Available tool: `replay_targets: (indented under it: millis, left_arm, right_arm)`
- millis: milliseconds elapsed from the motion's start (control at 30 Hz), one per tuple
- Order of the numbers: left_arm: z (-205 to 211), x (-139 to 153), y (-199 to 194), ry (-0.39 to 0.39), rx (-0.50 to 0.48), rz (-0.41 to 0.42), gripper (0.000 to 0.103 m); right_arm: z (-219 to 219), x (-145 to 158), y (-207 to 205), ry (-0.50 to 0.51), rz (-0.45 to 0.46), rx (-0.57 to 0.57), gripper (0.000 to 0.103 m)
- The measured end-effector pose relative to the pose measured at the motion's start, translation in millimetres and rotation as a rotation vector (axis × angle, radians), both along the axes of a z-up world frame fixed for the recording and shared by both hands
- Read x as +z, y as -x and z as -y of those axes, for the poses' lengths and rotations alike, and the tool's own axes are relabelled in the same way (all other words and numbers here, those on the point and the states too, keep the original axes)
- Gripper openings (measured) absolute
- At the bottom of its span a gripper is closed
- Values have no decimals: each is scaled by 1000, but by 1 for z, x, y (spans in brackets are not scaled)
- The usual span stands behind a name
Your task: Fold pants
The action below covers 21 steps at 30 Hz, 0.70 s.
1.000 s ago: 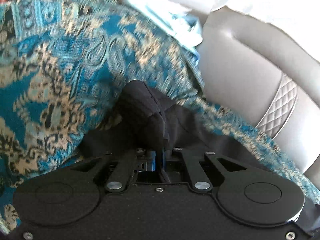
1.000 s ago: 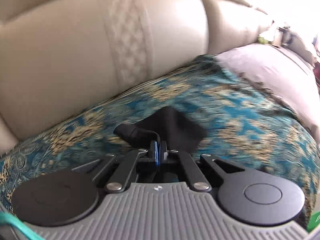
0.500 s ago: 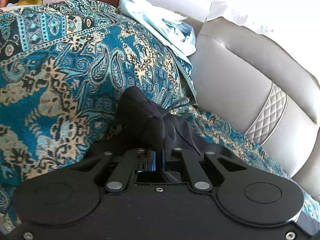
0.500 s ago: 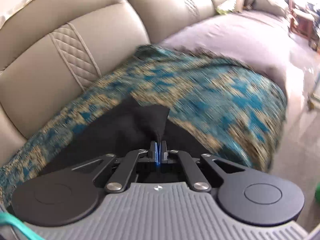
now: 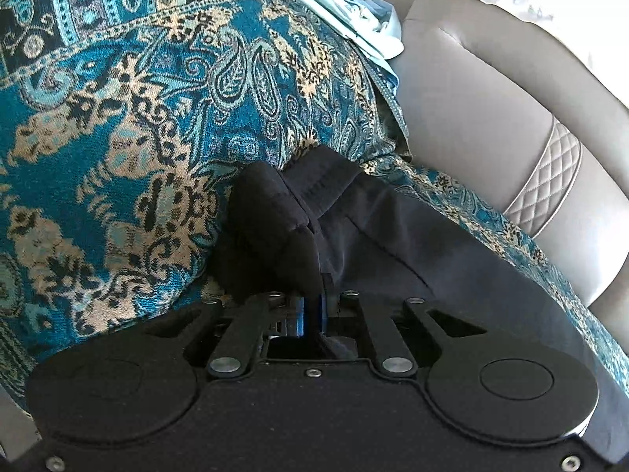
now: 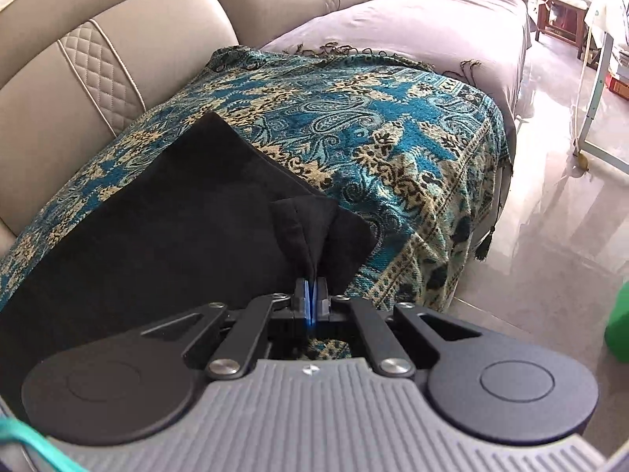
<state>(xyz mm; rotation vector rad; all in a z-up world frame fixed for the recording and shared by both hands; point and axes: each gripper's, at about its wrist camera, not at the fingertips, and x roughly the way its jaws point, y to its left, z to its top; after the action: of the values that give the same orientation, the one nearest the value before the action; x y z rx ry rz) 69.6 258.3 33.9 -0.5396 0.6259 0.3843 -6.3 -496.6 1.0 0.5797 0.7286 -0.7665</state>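
Note:
The black pants (image 6: 165, 220) lie on a teal paisley throw (image 6: 354, 118) over a sofa seat. My right gripper (image 6: 311, 301) is shut on a bunched edge of the pants near the throw's front edge. In the left wrist view, my left gripper (image 5: 312, 310) is shut on a thick folded hem or waistband of the pants (image 5: 283, 228), held just above the throw (image 5: 118, 137). The pants stretch away to the right (image 5: 452, 267) toward the sofa back.
A beige leather sofa back (image 6: 98, 59) runs behind the throw. A light blue garment (image 5: 354, 11) lies at the top of the left wrist view. A mauve cover (image 6: 412, 23) lies on the far seats. Glossy floor (image 6: 550, 196) and a table leg (image 6: 593, 98) are at the right.
My right gripper has swung from facing the sofa back toward the seat's open end, dragging the pants out flat. My left gripper has kept its hold and shifted slightly closer to the throw.

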Motion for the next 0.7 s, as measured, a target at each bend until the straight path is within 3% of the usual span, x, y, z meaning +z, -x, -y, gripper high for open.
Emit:
replay_targets:
  millis: [133,200,267,333,400,467,600,700]
  left_arm:
    - [-3,3,5,9,-1,17,8]
    - [-8,3,8,32,0,27,8]
    - [-12,2,8,47,-11,25,8]
    - [-14,0,6,40,-29,4,9]
    - [-16,-2,4,36,-41,-16,12]
    - [-20,-5,6,62,-49,-16,12]
    - [-27,-7,11,100,-66,3,14]
    - [-30,-8,13,107,-78,5,14]
  right_arm:
    - [-1,2,6,-3,2,-20,3]
    - [-1,3,7,42,9,-15,4]
    - [6,-4,1,42,-32,-5,4]
    - [5,-4,1,34,-15,-6,21]
    - [-7,3,0,68,-15,2,55]
    - [-28,11,-5,129,-15,55,71]
    - [-88,31,-22,254,4,220,76]
    - [-155,40,-37,325,56,421,81]
